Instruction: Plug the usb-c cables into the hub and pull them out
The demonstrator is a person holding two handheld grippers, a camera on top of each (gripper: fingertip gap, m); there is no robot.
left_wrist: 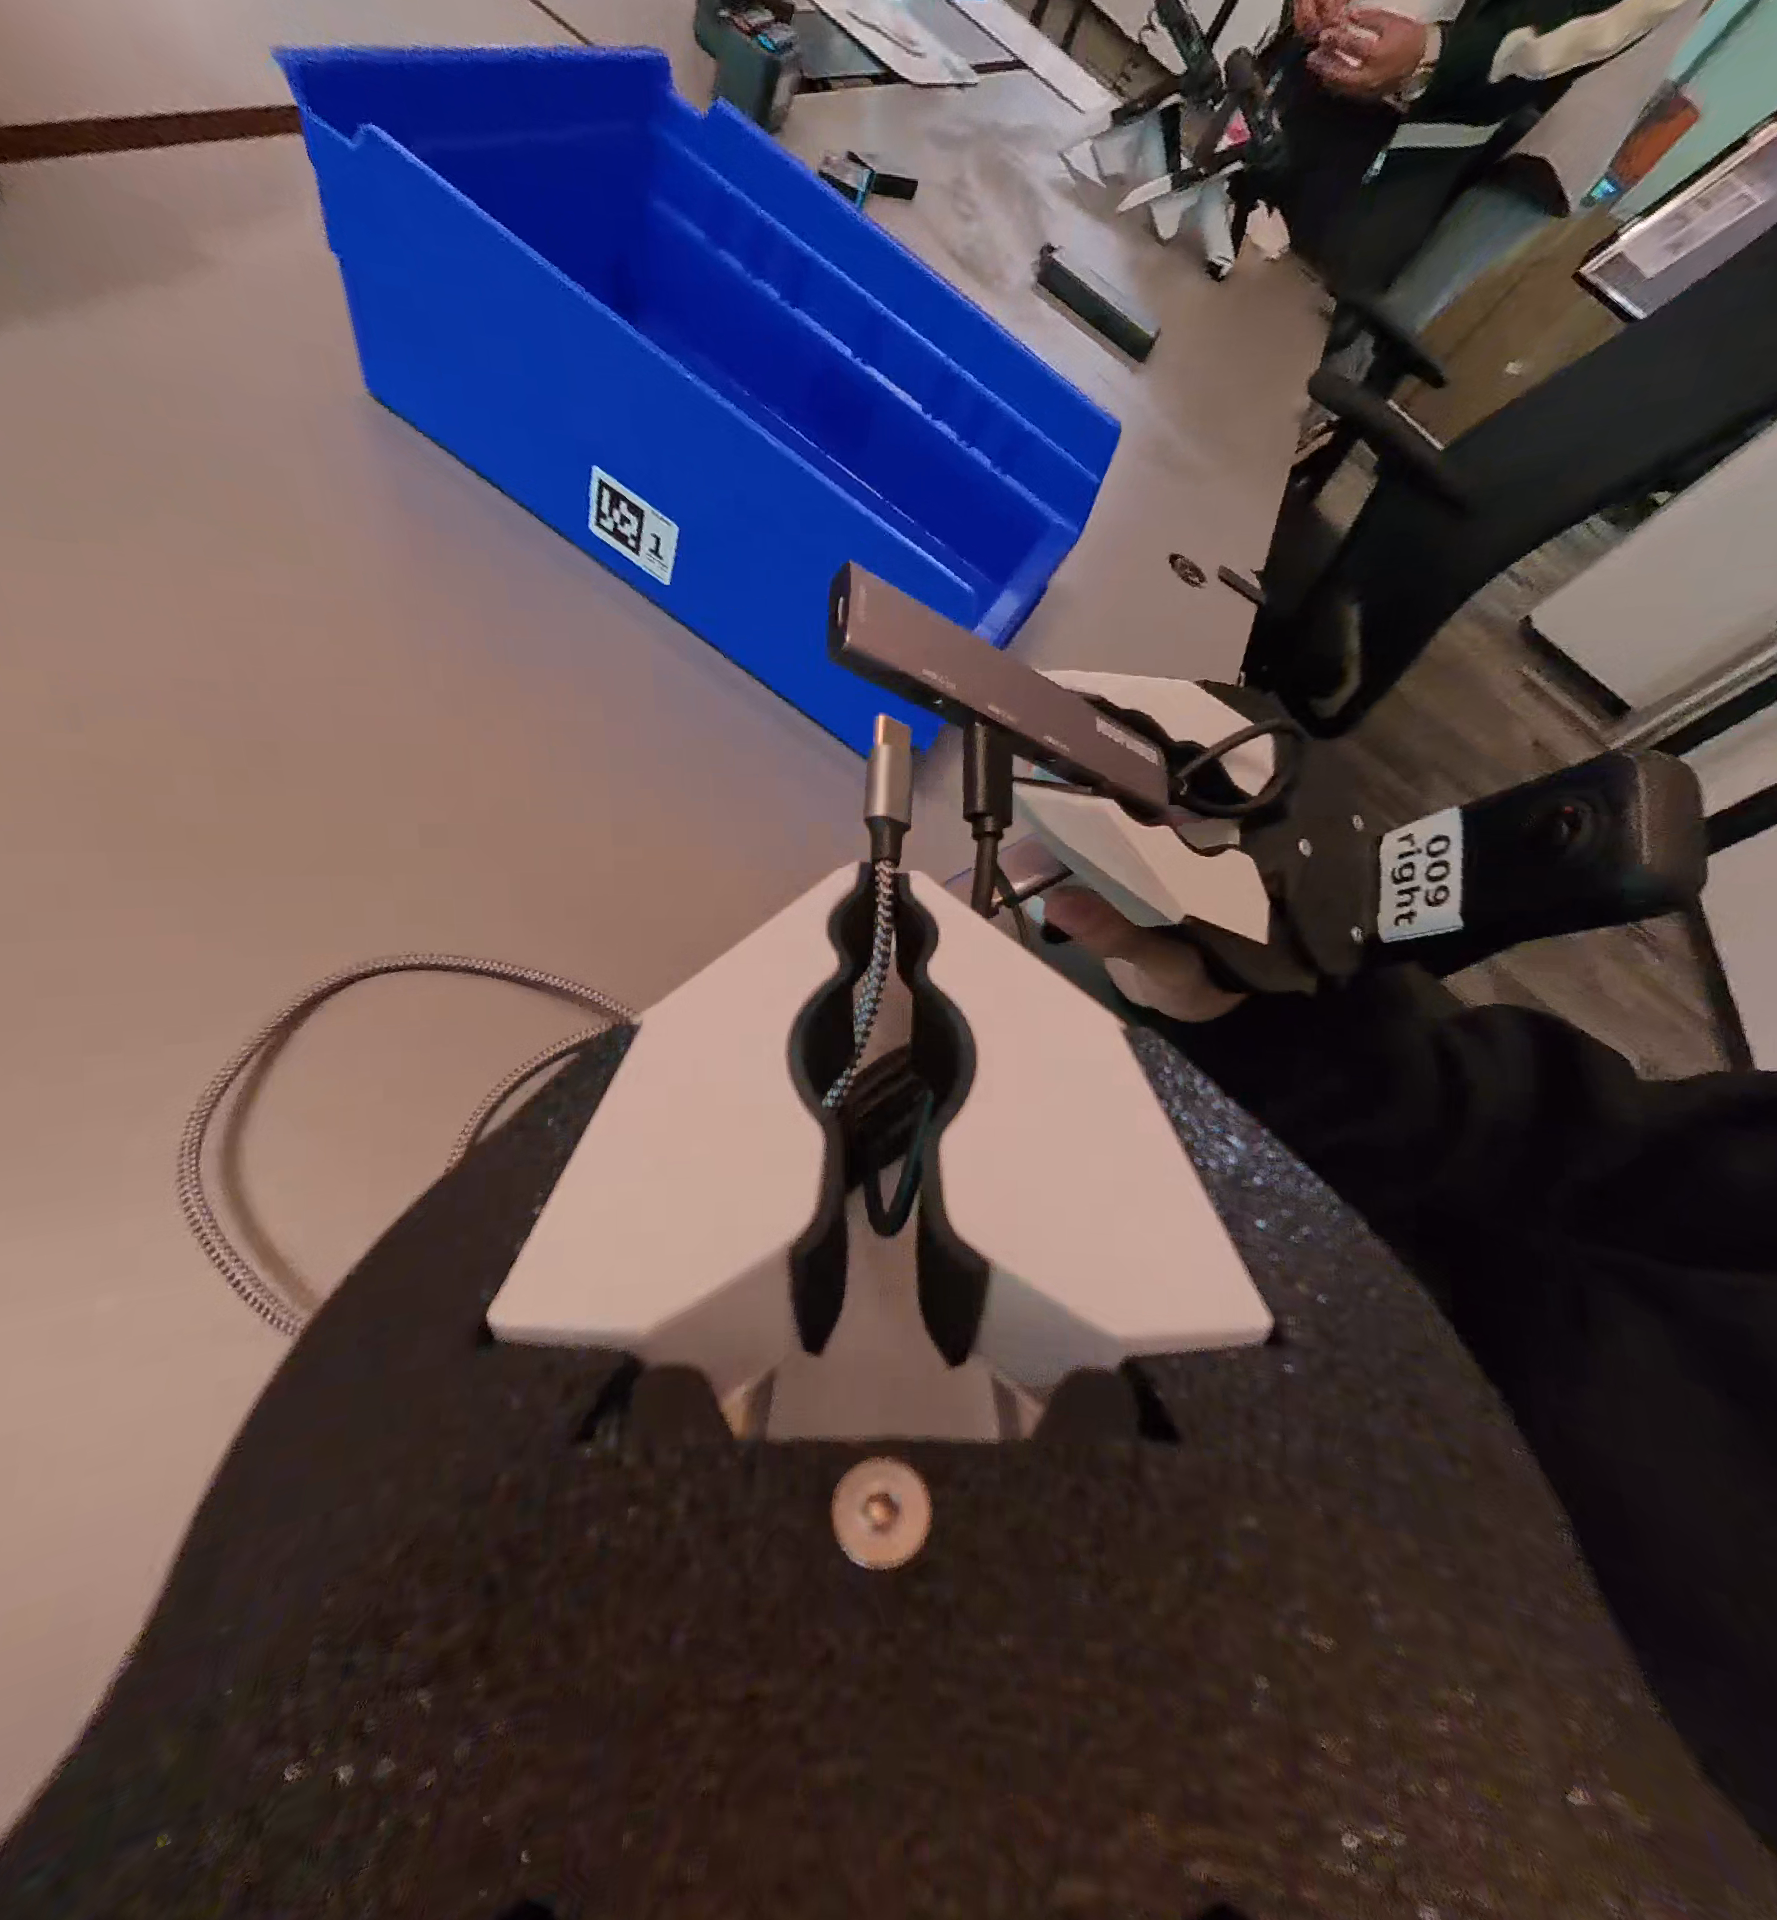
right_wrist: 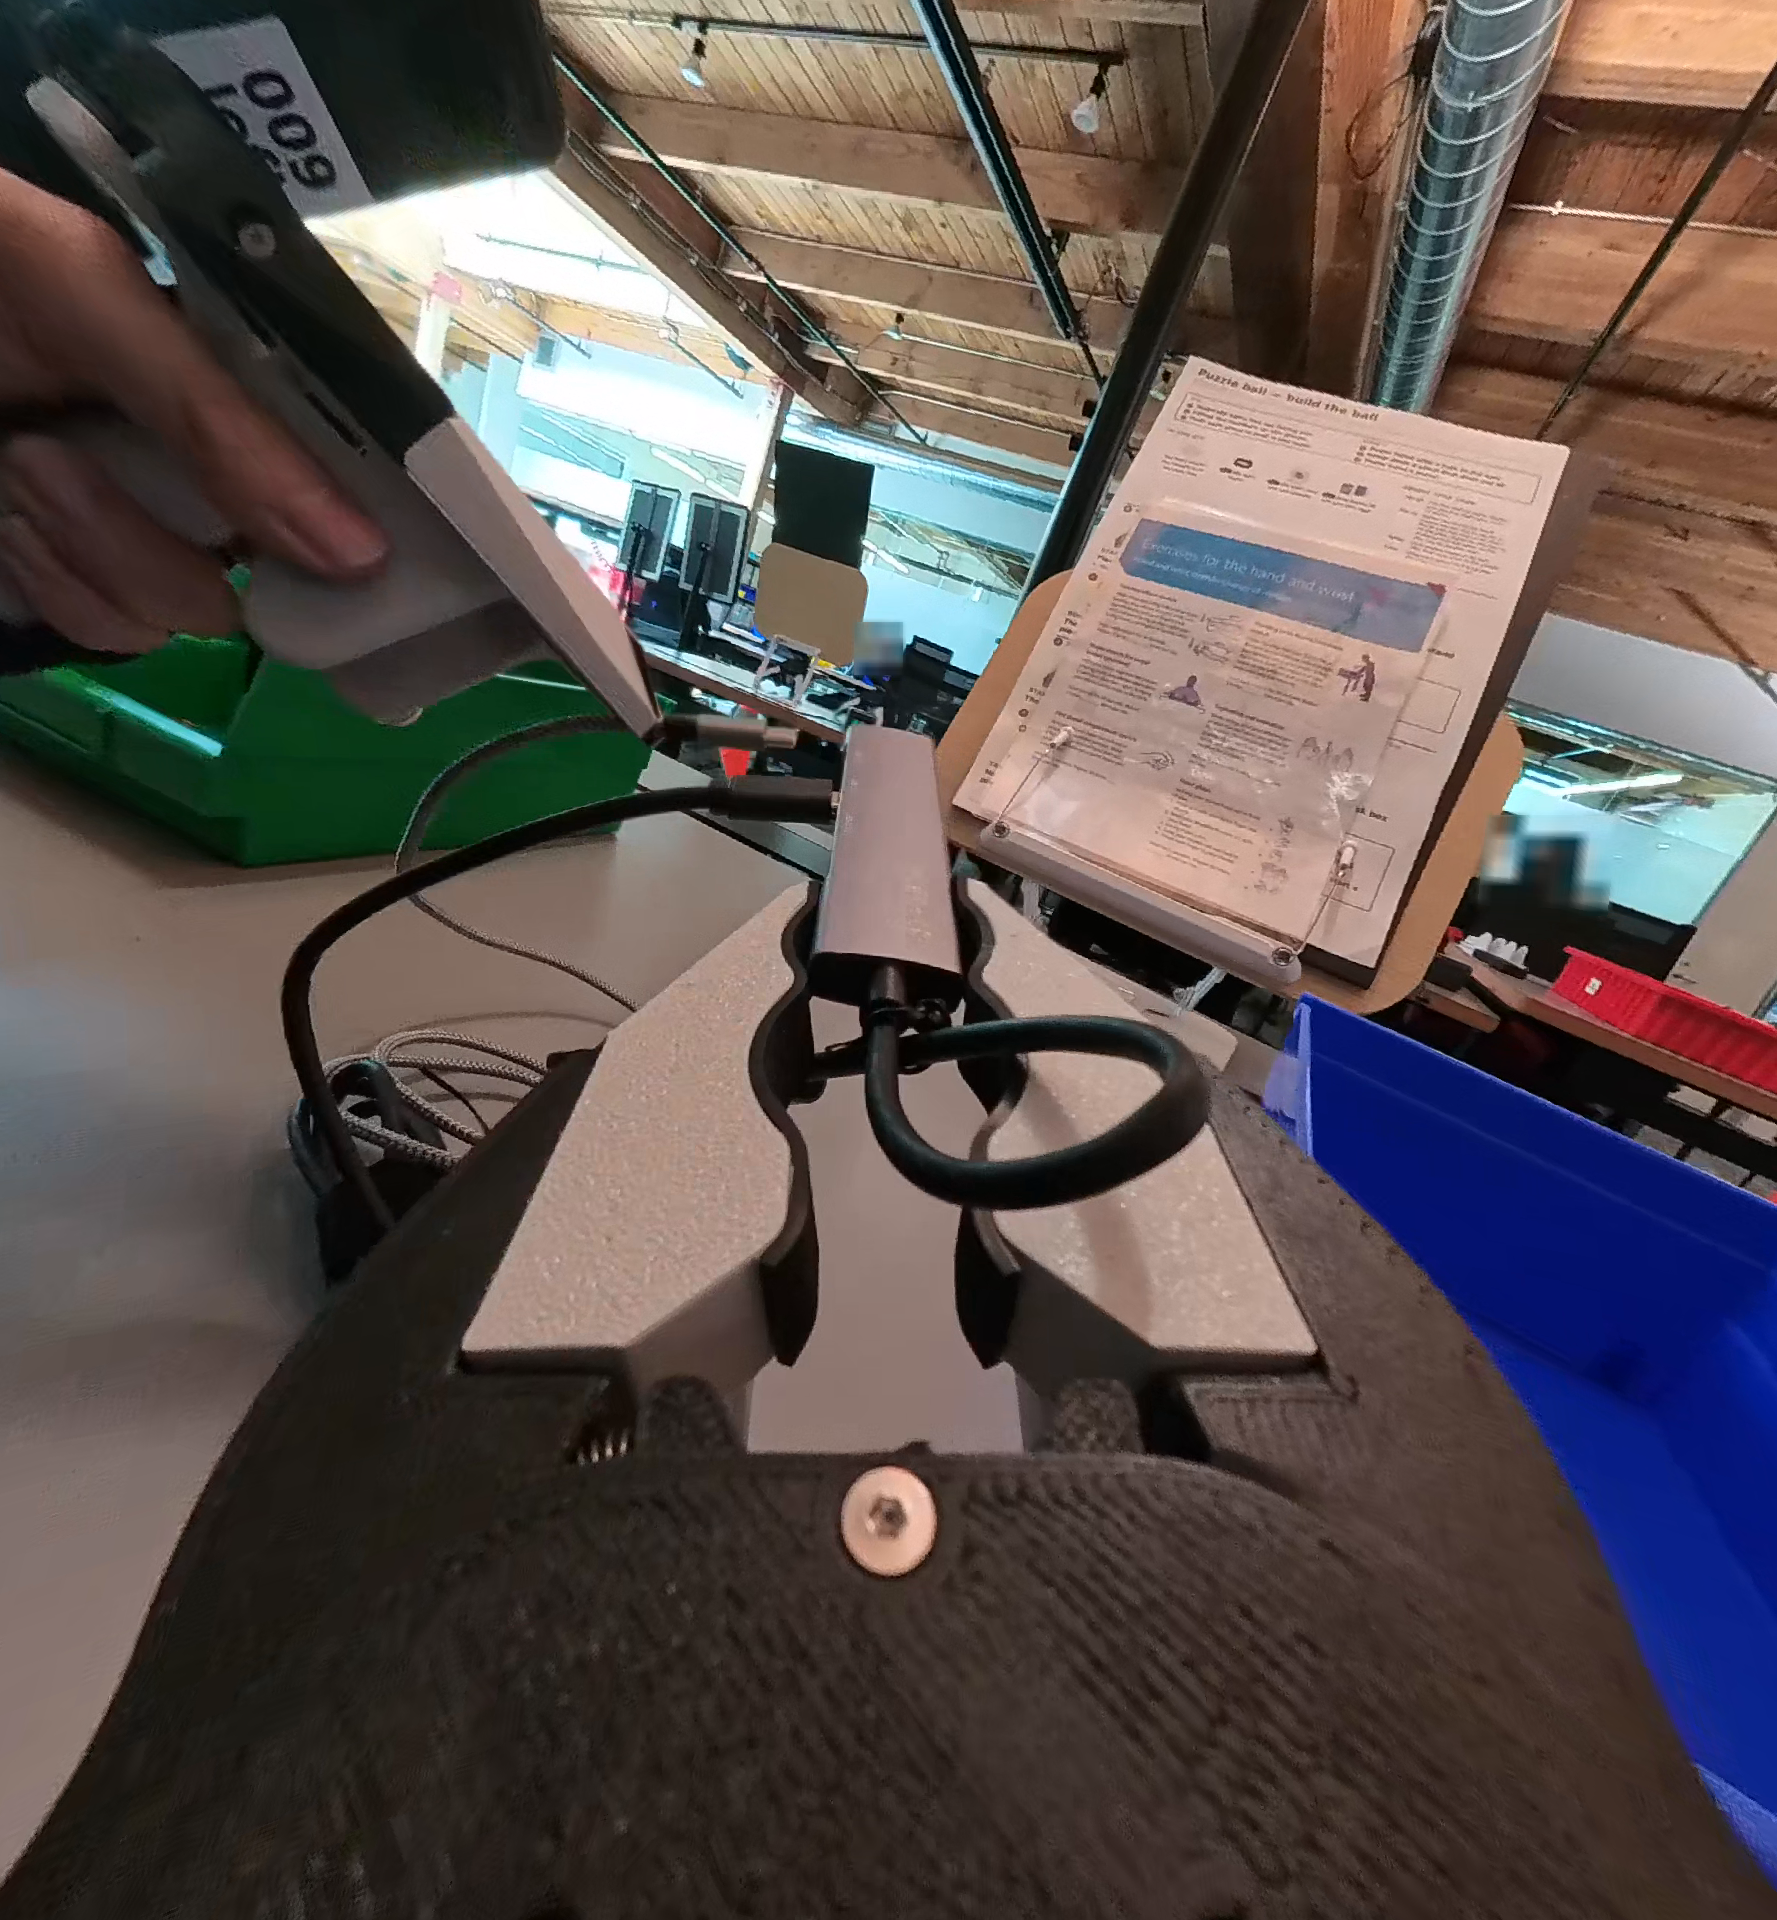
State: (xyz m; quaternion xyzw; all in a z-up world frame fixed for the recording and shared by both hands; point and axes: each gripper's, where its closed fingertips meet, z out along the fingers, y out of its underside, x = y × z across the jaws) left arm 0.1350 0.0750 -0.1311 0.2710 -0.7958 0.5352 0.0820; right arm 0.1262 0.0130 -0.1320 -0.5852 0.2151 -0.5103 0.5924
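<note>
My left gripper (left_wrist: pixel 882 883) is shut on a braided grey usb-c cable (left_wrist: pixel 884 800). Its silver plug sticks out past the fingertips, just below the hub and apart from it. The grey hub (left_wrist: pixel 977 681) is held in the air by my right gripper (right_wrist: pixel 886 920), which is shut on it; the hub (right_wrist: pixel 889 852) points away from me. A black usb-c cable (right_wrist: pixel 770 800) is plugged into the hub's left side, also seen in the left wrist view (left_wrist: pixel 986 779). The left gripper (right_wrist: pixel 655 722) holds the braided plug (right_wrist: pixel 733 730) beside the hub's far end.
A blue bin (left_wrist: pixel 697 374) stands on the table behind the hub, also in the right wrist view (right_wrist: pixel 1590 1299). A green bin (right_wrist: pixel 271 748) stands at the far left. A stand with paper sheets (right_wrist: pixel 1248 686) is behind. Coiled cable (left_wrist: pixel 271 1122) lies on the table. Chairs stand at the right (left_wrist: pixel 1486 447). My right fingertips sit around 7 cm from my left ones.
</note>
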